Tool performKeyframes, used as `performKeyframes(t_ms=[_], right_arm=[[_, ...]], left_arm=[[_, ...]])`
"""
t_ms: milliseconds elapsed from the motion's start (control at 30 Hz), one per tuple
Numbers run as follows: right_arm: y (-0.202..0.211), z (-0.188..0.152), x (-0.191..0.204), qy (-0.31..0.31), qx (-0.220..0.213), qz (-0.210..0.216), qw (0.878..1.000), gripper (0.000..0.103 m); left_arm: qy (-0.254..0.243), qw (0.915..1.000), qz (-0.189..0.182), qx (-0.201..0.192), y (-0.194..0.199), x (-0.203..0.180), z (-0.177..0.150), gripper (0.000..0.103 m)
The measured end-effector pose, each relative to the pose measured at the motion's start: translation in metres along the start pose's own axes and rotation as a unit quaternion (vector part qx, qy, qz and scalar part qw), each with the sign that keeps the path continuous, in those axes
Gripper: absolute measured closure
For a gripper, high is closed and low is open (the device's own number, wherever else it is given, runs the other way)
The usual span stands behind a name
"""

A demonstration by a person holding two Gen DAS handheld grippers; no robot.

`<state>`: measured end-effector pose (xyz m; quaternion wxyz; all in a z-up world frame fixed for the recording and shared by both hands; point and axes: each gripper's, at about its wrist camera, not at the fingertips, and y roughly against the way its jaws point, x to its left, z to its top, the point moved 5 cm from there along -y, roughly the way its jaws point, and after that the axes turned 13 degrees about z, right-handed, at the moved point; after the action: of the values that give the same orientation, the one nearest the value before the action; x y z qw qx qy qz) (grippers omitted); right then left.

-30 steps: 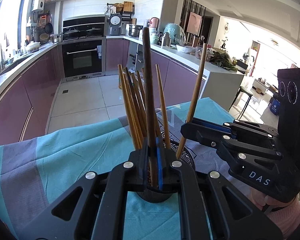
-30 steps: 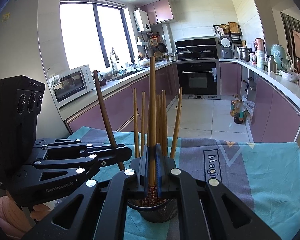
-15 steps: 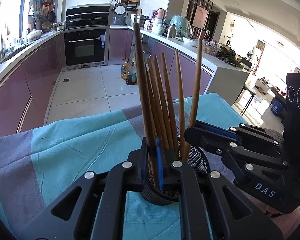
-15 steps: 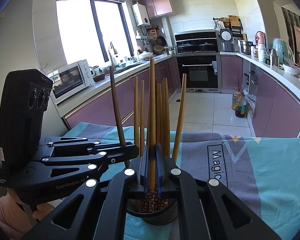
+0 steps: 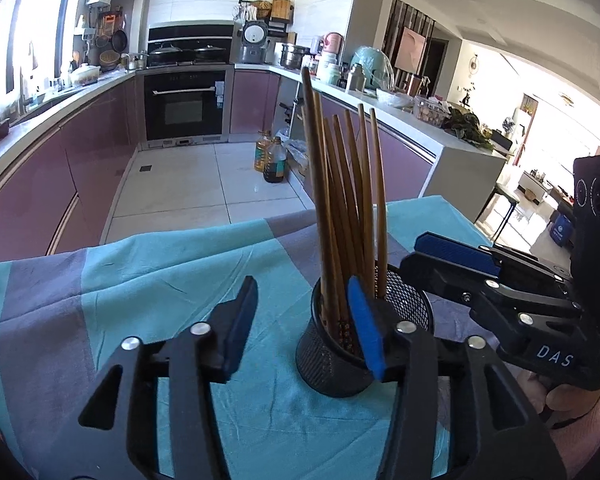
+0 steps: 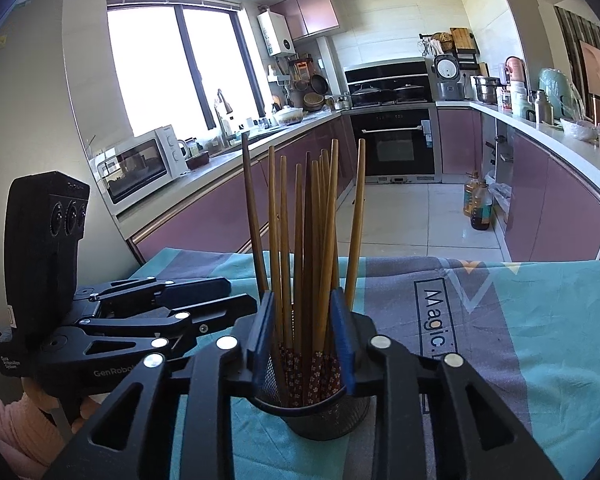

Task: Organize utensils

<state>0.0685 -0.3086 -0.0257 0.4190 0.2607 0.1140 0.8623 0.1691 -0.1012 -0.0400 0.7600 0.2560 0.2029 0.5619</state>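
"Magic" tablecloth (image 6: 436, 312), "DAS" right gripper (image 5: 452, 260)

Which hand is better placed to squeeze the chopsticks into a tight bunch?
Right. Right tongs, just opened, straddle most chopsticks above the holder; left tongs, also just opened, gape mostly beside it.
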Motion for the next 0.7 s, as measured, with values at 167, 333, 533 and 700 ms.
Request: performKeyframes(t_ms=[167, 333, 533, 700], right_arm=[[0.014, -0.007, 0.008, 0.009, -0.03, -0.023, 0.999, 0.028], [0.022, -0.012, 0.016, 0.032, -0.052, -0.047, 0.997, 0.006], [0.029, -0.018, 0.027, 0.053, -0.078, -0.067, 0.993, 0.006], [0.038, -0.022, 0.037, 0.067, -0.098, -0.083, 0.989, 0.006]], left_arm=[[0.026, 0.9965, 0.053, -0.058, 0.033, 0.027, -0.009, 0.02], [0.039, 0.989, 0.095, -0.106, 0.068, 0.05, -0.021, 0.005], [0.064, 0.9808, 0.129, -0.131, 0.103, 0.074, -0.04, 0.005], [0.073, 0.9722, 0.158, -0.157, 0.131, 0.091, -0.055, 0.005]])
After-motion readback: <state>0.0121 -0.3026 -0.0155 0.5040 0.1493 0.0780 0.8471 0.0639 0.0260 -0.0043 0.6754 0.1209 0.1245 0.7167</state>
